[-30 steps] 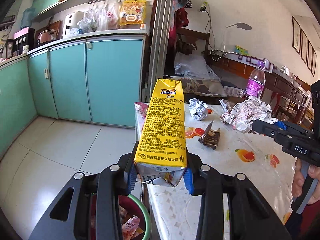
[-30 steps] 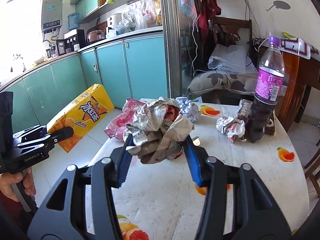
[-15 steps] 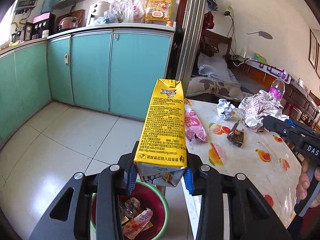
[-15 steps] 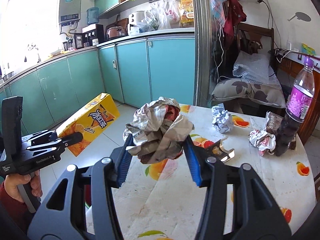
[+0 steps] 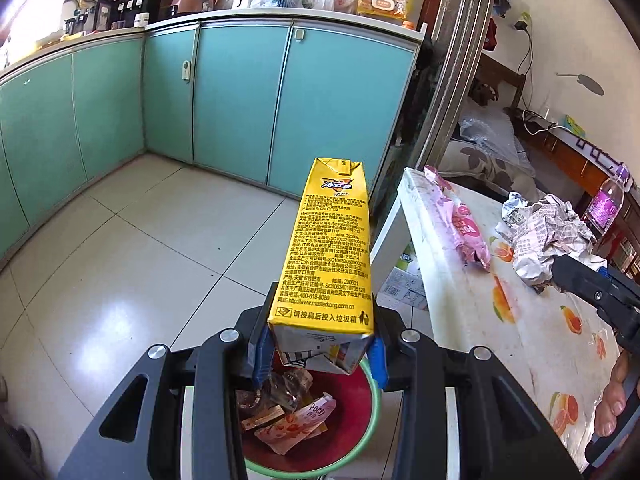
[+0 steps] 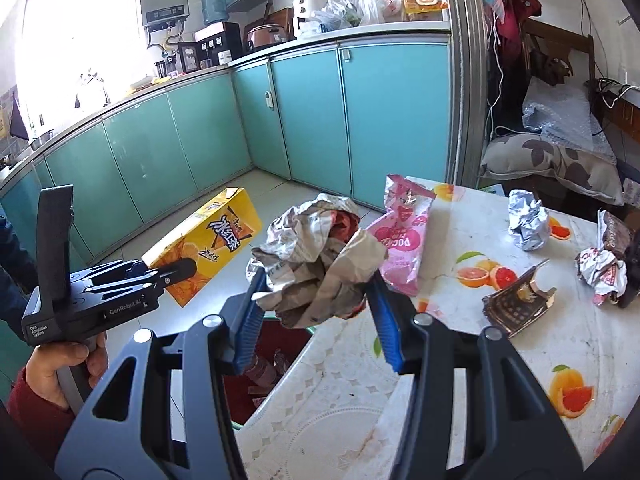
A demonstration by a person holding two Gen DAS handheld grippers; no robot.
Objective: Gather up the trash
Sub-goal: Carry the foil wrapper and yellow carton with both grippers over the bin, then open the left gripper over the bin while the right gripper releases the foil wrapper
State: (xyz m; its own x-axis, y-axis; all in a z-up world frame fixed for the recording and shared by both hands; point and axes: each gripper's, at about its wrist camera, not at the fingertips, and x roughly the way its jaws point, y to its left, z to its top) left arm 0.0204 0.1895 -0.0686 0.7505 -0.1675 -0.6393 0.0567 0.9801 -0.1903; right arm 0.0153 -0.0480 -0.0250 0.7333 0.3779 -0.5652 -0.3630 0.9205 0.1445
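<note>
Two-handed carry to the bin. The left hand-held gripper (image 5: 320,354) pinches a yellow drink carton (image 5: 330,248) by its base, the blue pads (image 5: 262,356) pressed against both sides, so that the carton juts forward and upward over the tiled floor. Directly beneath the clamped end stands the trash bin (image 5: 370,412), red inside with a green rim, already holding a Pocky box (image 5: 296,426) and other wrappers. The right hand-held gripper (image 6: 316,312) is clamped on a crumpled paper ball (image 6: 316,264), held above the bench (image 6: 460,400) edge, with the bin's red interior visible just below its left finger. Left on the fruit-print cloth are a pink Pocky pouch (image 6: 400,244), a foil wad (image 6: 528,220), a dark folded wrapper (image 6: 516,308), a second crumpled wrapper (image 6: 602,272) and, in the left view, a purple-labelled bottle (image 5: 608,204).

Judged step: release into the bin. The carton is long and gripped at one end only; it is best tipped nose-down so that its far end clears the rim before the pads part, otherwise it may pivot and fall on the floor. The paper ball is light and springy; it should be brought fully past the bench edge and low over the opening before release.
</note>
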